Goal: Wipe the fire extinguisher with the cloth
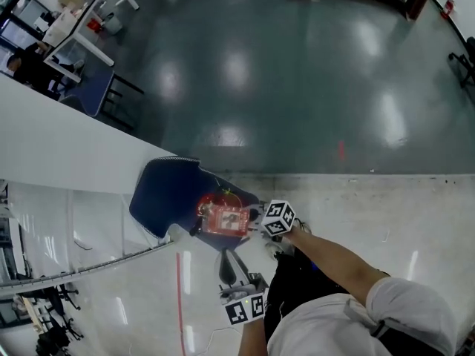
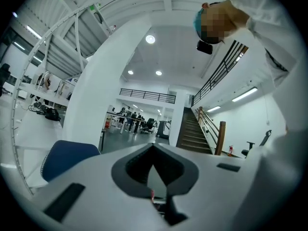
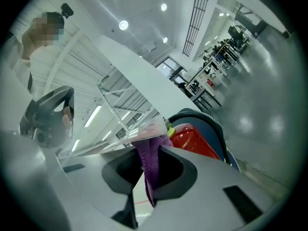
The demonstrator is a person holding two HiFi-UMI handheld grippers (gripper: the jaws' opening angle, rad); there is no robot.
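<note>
A red fire extinguisher [image 1: 223, 219] lies on the seat of a dark blue chair [image 1: 167, 191]. My right gripper [image 1: 256, 225] is at the extinguisher's right end, its marker cube just behind it. In the right gripper view the jaws [image 3: 151, 174] are shut on a purple cloth [image 3: 151, 160], with the red extinguisher [image 3: 192, 142] and the blue chair [image 3: 220, 134] just beyond. My left gripper [image 1: 231, 264] hangs lower, near the person's body and apart from the extinguisher. Its jaws [image 2: 154, 179] look shut with nothing between them, pointing across the hall past the chair [image 2: 67, 158].
A white sloping wall [image 1: 59, 147] runs along the left beside the chair. A red line [image 1: 179, 295] marks the pale floor below it. Desks and seated people [image 1: 82, 21] stand far off at the upper left. A staircase [image 2: 195, 134] rises ahead of the left gripper.
</note>
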